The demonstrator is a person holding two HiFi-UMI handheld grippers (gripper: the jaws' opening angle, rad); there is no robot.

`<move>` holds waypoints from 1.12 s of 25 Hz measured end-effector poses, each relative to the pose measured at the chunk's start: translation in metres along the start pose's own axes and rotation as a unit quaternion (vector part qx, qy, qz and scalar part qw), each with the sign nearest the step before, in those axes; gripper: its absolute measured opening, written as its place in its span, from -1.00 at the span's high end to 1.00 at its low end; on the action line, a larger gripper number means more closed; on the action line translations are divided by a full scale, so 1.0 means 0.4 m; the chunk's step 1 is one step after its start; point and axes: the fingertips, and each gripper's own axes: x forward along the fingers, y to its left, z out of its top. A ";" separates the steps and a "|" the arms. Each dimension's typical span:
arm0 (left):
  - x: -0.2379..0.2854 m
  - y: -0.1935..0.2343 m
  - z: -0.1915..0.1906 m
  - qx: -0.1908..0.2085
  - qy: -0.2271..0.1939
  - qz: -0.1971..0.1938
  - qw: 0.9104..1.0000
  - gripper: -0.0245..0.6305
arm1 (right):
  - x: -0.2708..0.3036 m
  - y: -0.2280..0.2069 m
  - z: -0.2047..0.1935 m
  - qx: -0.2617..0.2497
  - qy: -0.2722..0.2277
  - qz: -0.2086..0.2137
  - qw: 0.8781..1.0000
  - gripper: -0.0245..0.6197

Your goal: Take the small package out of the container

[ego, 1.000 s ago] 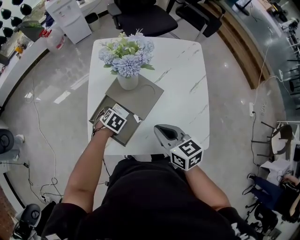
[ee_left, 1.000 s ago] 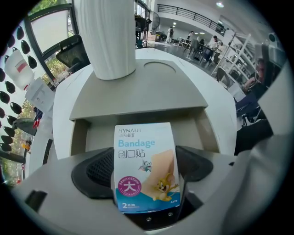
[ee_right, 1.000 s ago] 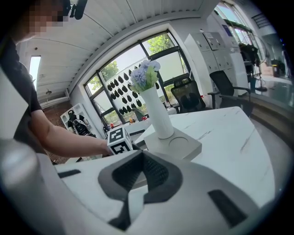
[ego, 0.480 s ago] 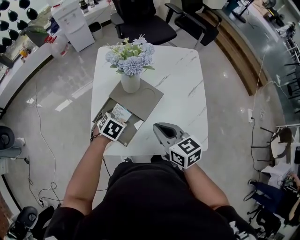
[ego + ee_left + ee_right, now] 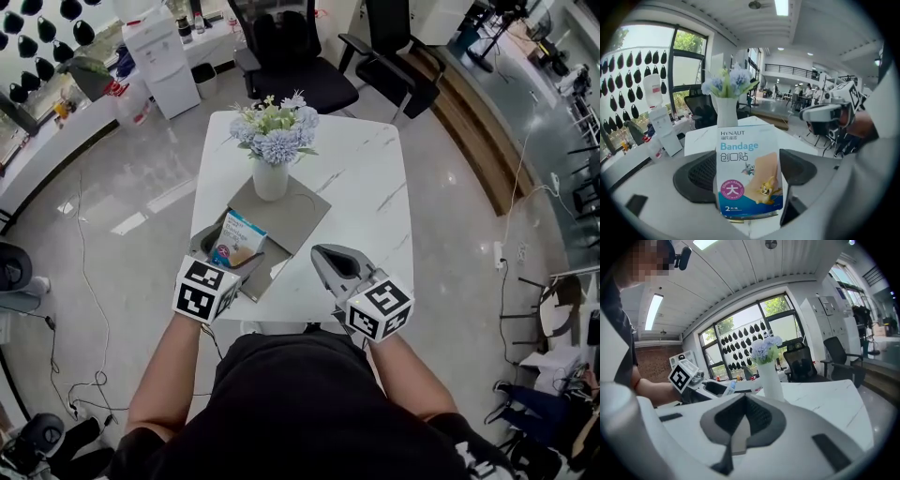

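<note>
A small white and blue bandage package [image 5: 236,240] is pinched upright by its lower end in my left gripper [image 5: 228,259], which is shut on it. It hangs above the flat grey open container [image 5: 249,282] at the table's near left edge. In the left gripper view the package [image 5: 749,171] fills the space between the jaws of the left gripper [image 5: 748,161], with its printed face toward the camera. My right gripper [image 5: 329,259] hovers over the near edge of the table, to the right of the container. In its own view the right gripper [image 5: 739,422] is shut with nothing in it.
The white marble table [image 5: 366,187] carries a white vase of blue flowers [image 5: 271,155] standing on a grey square lid or mat [image 5: 292,214] just behind the container. Black office chairs [image 5: 309,75] stand beyond the table, and a white water dispenser [image 5: 159,52] is at the far left.
My left gripper has risen and drawn back toward me from inside the container, bringing the bandage package up with it. The right gripper has hardly moved.
</note>
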 end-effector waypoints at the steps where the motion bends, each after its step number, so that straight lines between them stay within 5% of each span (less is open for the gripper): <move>1: -0.018 0.000 0.017 -0.003 -0.020 0.003 1.000 -0.35 | -0.003 0.000 0.011 -0.002 -0.003 0.000 1.000 0.93; 5: -0.081 -0.004 0.068 -0.010 -0.085 0.003 0.996 -0.35 | -0.015 -0.005 0.048 -0.009 -0.018 -0.001 1.000 0.93; 17: -0.211 -0.048 0.122 -0.009 -0.190 -0.031 0.981 -0.35 | -0.036 0.020 0.106 -0.032 -0.052 -0.013 0.998 0.93; 28: -0.254 -0.060 0.118 0.025 -0.202 -0.021 0.979 -0.35 | -0.032 0.032 0.079 -0.023 -0.055 -0.021 0.998 0.93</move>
